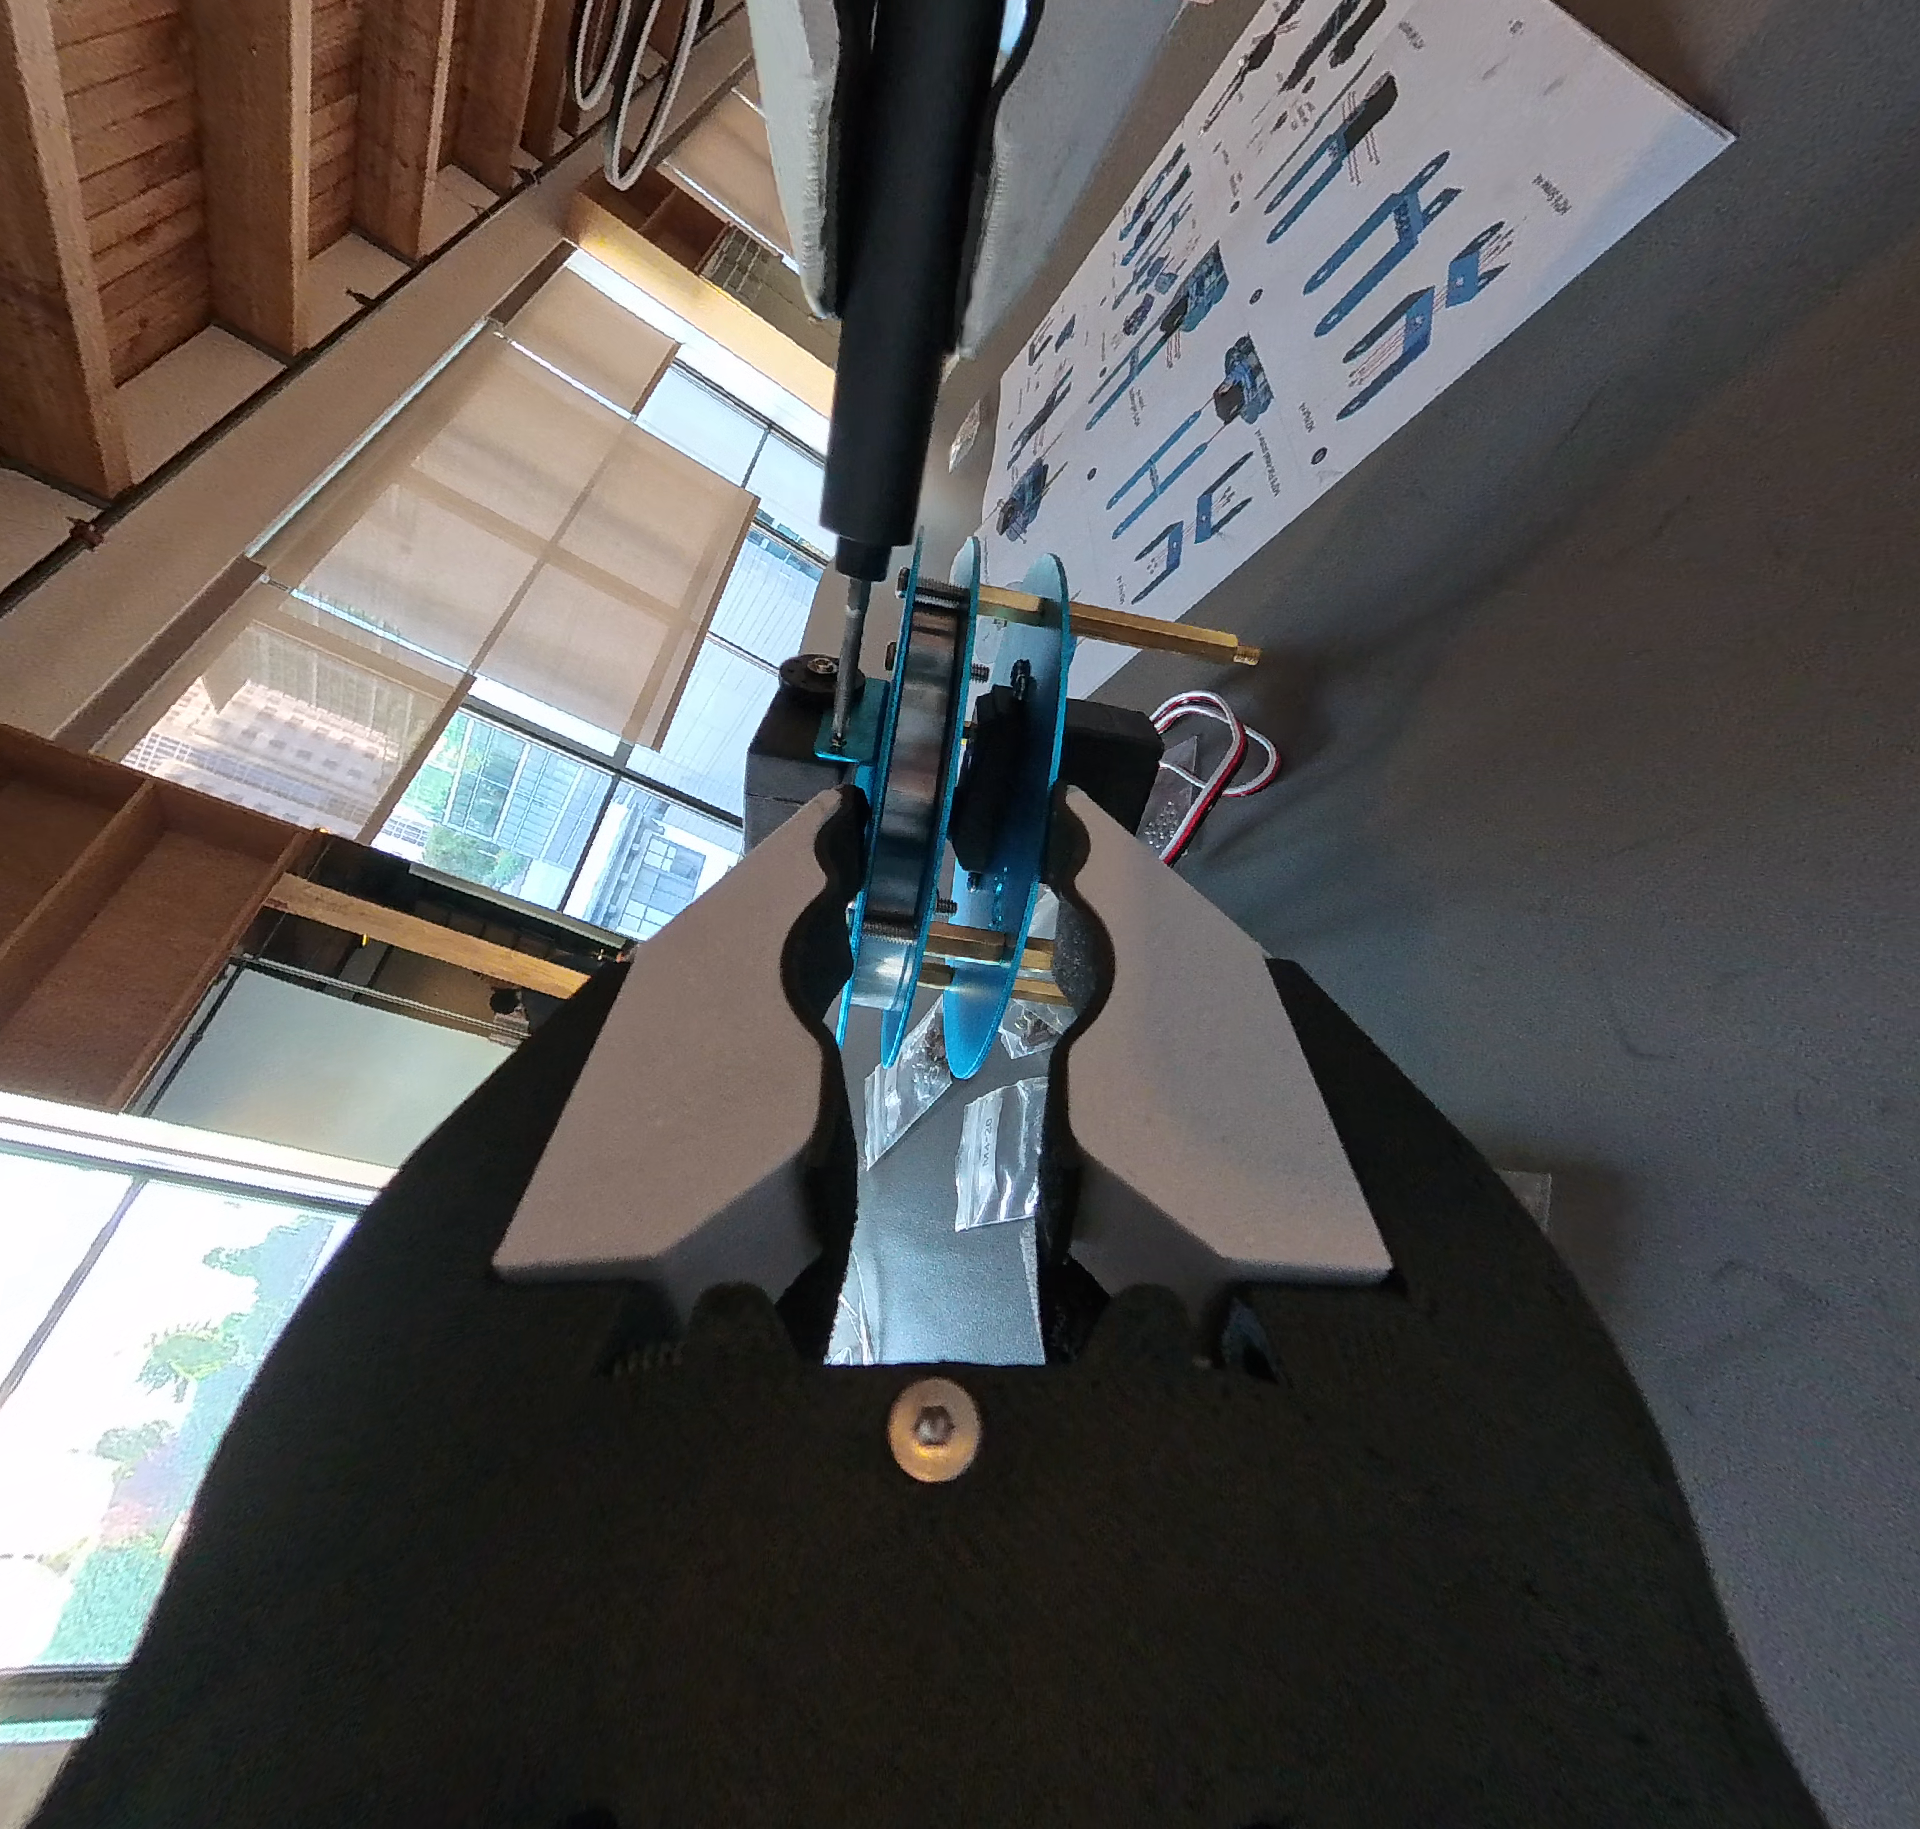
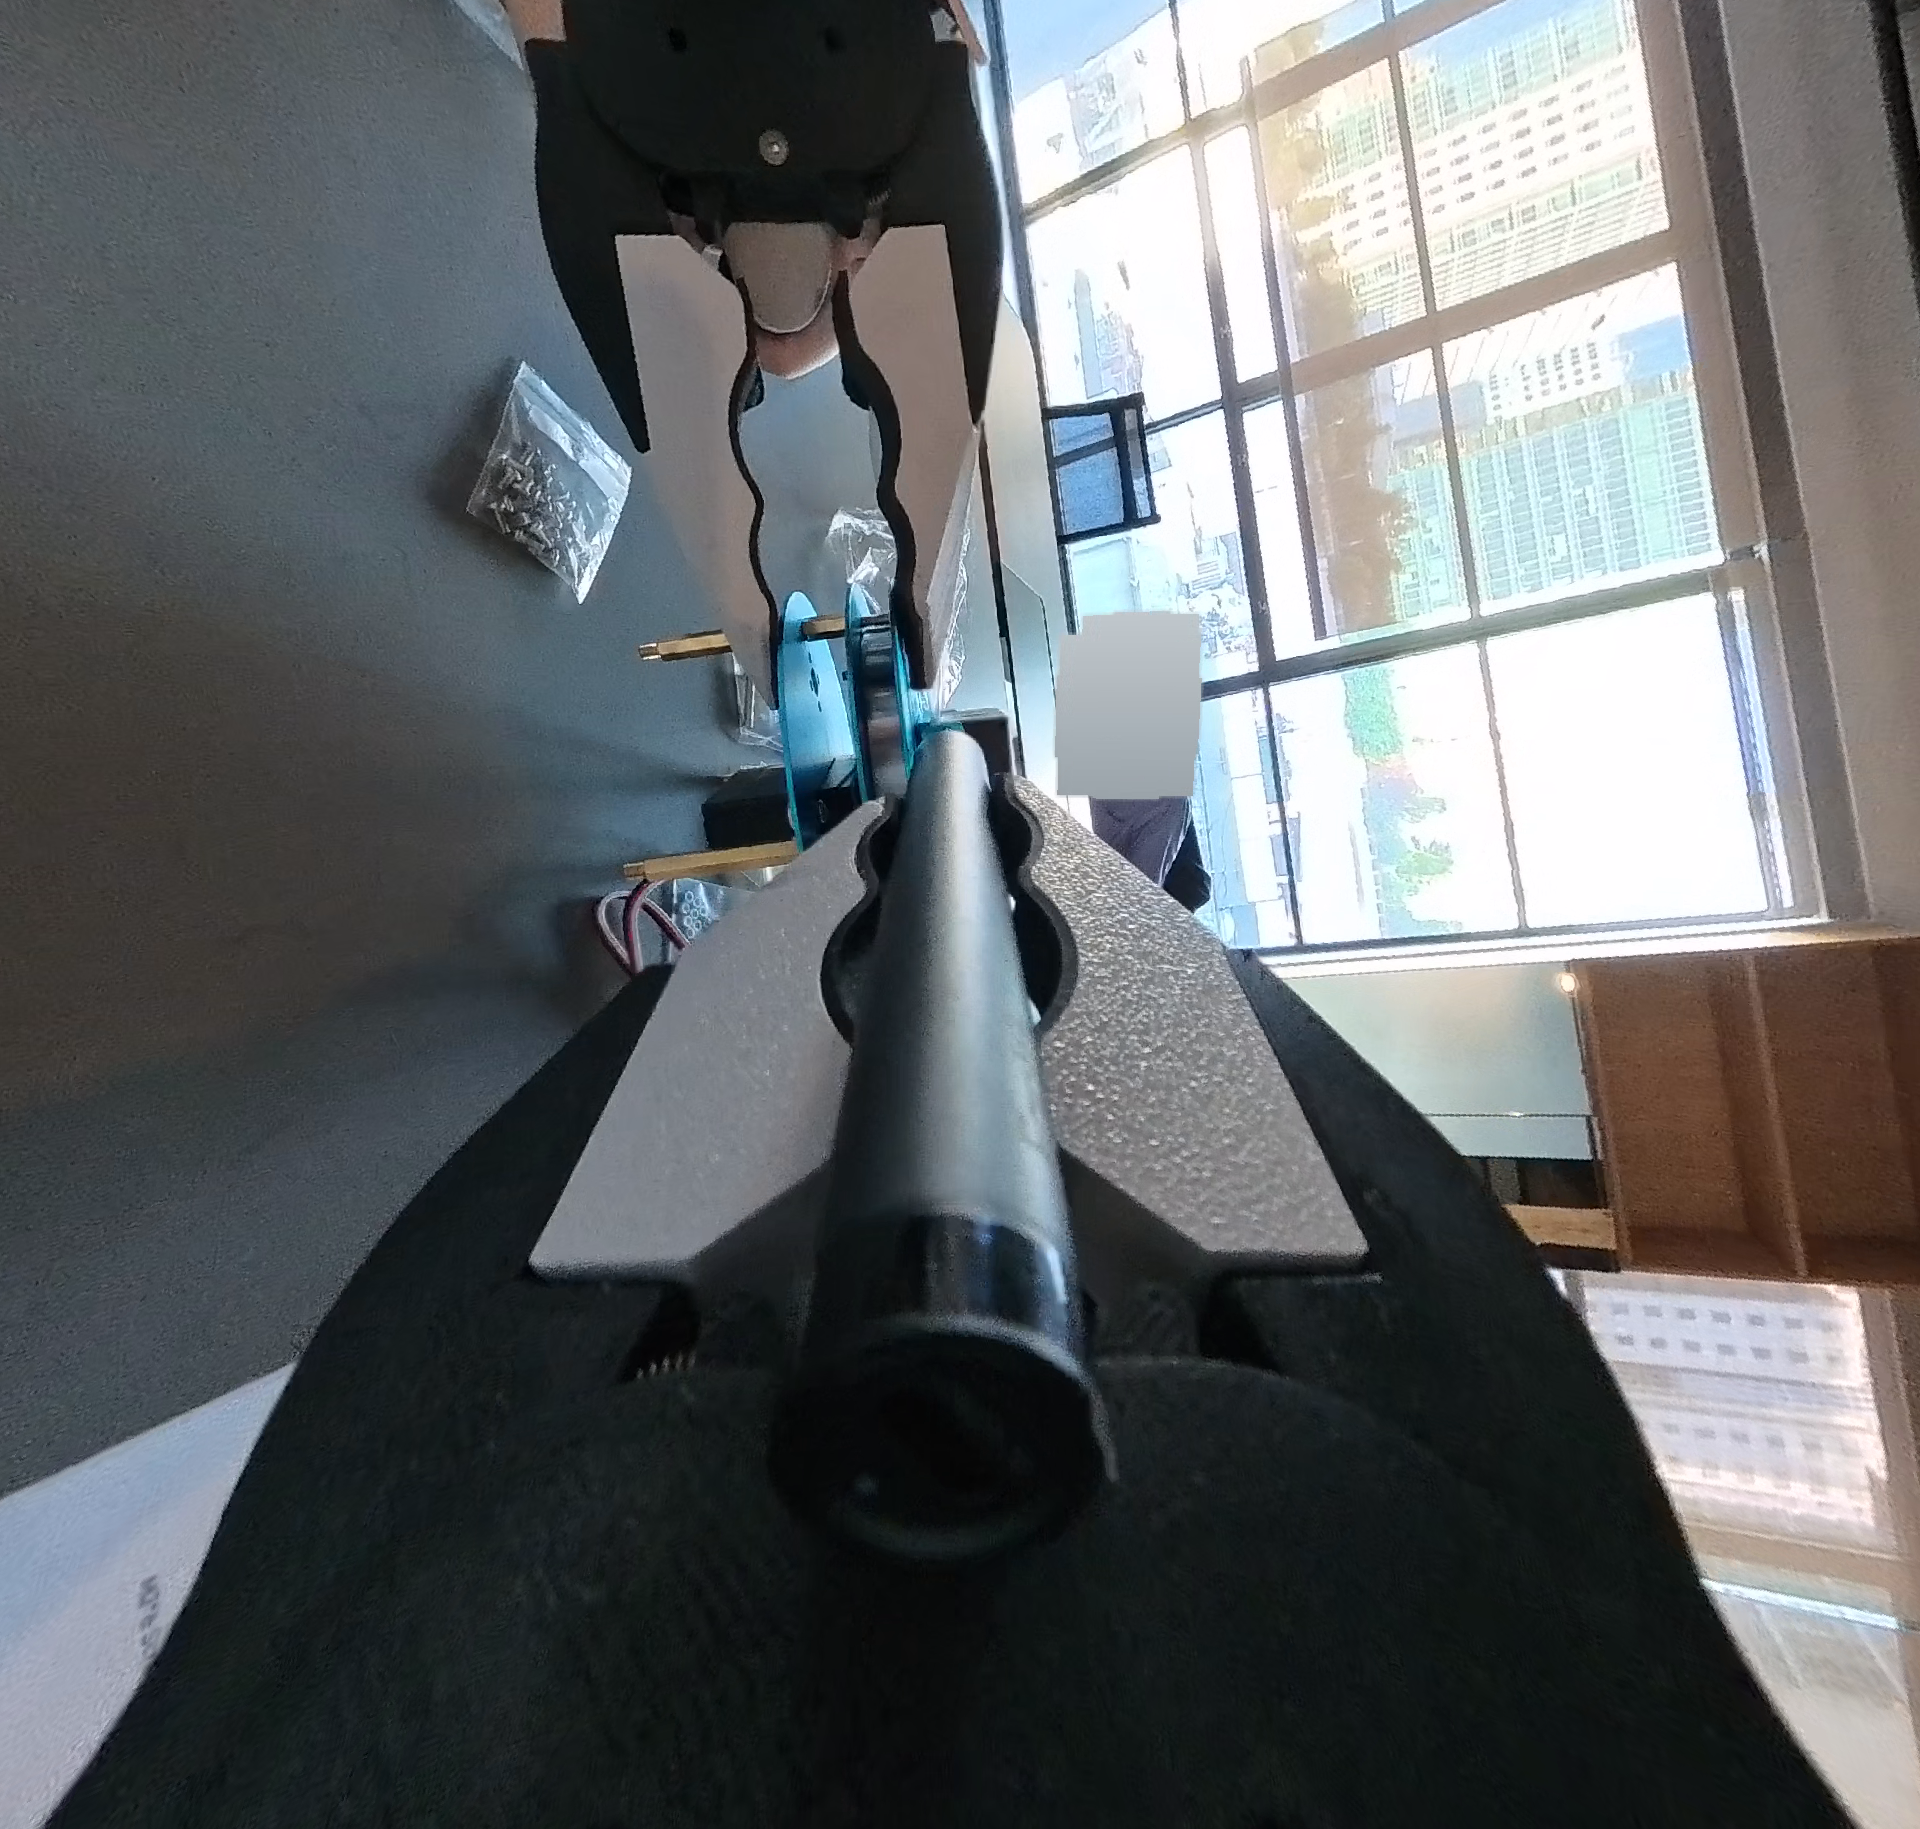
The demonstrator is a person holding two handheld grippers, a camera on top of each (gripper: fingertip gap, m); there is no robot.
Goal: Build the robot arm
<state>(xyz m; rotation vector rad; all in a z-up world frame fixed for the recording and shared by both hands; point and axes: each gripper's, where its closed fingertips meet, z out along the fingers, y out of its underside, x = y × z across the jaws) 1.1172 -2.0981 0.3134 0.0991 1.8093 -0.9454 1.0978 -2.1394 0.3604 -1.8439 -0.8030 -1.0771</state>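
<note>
A printed sheet [image 1: 1299, 252] with blue diagrams and small writing lies on the grey desk [image 1: 1558, 844], far right in the left view; a clear bag [image 1: 1003, 1151] near the tongs carries a small printed label.

The left tongs [image 1: 951, 823] are closed partway on a blue disc assembly [image 1: 925, 771], one finger on each outer face, holding it on edge above the desk. Brass standoffs [image 1: 1153, 626] stick out to its right, and a black block [image 1: 1112, 740] with red and white wires [image 1: 1216, 740] sits just beyond.

The right tongs [image 2: 945, 813] are clamped on a black screwdriver [image 2: 951, 1031] lying along the fingers. Its bit [image 1: 850, 667] touches a small blue tab on the assembly's left face.

Another clear bag [image 2: 545, 480] on the desk holds silver screws.
</note>
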